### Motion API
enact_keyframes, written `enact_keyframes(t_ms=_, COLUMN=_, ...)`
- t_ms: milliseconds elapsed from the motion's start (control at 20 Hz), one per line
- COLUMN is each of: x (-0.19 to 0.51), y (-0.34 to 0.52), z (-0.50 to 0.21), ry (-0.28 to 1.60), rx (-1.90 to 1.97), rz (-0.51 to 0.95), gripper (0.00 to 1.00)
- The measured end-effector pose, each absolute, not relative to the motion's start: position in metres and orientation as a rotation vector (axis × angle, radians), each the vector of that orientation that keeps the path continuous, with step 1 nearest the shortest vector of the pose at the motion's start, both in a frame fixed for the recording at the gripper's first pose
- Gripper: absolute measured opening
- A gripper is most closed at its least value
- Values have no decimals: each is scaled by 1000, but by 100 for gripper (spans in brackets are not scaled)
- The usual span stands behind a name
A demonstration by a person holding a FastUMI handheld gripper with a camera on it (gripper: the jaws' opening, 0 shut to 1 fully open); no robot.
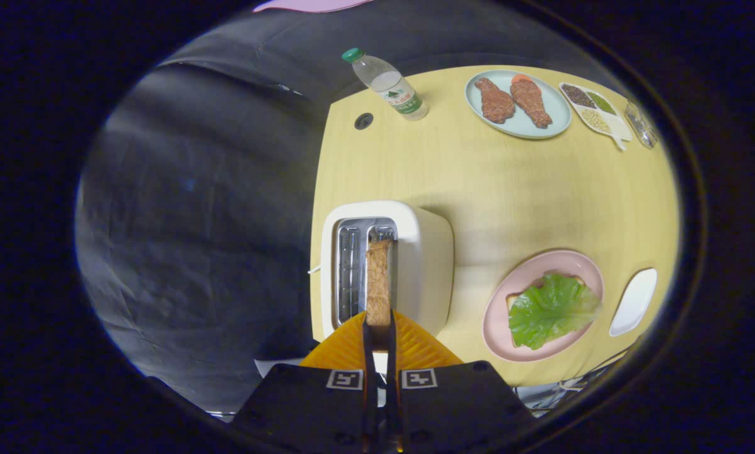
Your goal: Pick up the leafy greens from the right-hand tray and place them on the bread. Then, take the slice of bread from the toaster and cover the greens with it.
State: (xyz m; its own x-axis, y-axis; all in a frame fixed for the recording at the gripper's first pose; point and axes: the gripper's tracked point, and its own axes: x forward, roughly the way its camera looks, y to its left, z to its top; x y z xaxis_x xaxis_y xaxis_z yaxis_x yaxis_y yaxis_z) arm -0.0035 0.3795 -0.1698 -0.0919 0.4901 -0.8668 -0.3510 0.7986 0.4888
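While the gripper [378, 328] is hovering over the toaster [415, 252], its jaws are pinching the near end of the bread slice [378, 277] standing in the right-hand slot. Beside the toaster, the leafy greens [551, 309] are lying on bread on the pink plate [500, 302], next to an empty white tray [634, 301]. Farther across the counter [510, 189], a water bottle [390, 85] and a plate of steaks [516, 104] are sitting.
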Motion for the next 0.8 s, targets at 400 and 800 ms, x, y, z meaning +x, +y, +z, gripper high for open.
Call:
enact_keyframes(t_ms=400, x=15, y=313, z=-114, ry=1451, rx=273, rz=765, gripper=8)
enact_keyframes(t_ms=800, x=22, y=218, z=-162, ry=1426, rx=214, rz=759, gripper=8)
